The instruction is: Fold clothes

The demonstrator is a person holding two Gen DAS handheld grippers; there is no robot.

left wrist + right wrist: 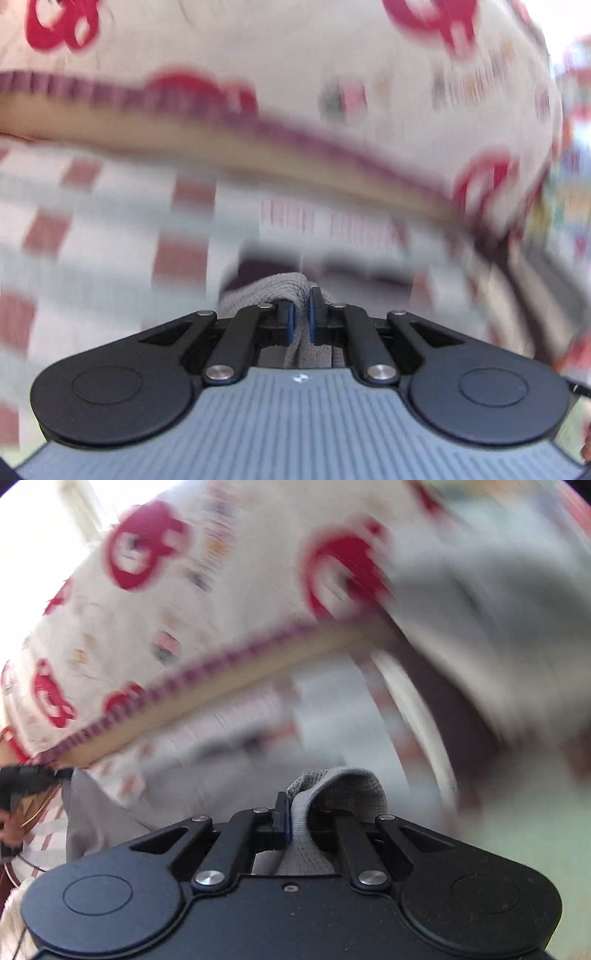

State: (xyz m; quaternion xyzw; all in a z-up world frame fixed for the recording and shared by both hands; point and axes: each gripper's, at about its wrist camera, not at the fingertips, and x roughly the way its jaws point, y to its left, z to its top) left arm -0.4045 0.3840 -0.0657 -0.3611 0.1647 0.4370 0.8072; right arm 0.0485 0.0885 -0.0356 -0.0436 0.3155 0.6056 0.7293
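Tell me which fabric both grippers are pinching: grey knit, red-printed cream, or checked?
The grey waffle-knit cloth: it bunches between the left gripper and the right gripper. The cream printed fabric and checked fabric lie beyond.

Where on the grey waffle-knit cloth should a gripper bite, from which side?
At a bunched edge fold, as both do now: the left gripper and right gripper each have their jaws shut on a gathered ridge of the grey cloth. Come in edge-on along the fabric plane, so the fold stands up between the jaws.

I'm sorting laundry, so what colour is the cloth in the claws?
Grey, with a waffle-like knit; the cloth shows best in the right wrist view.
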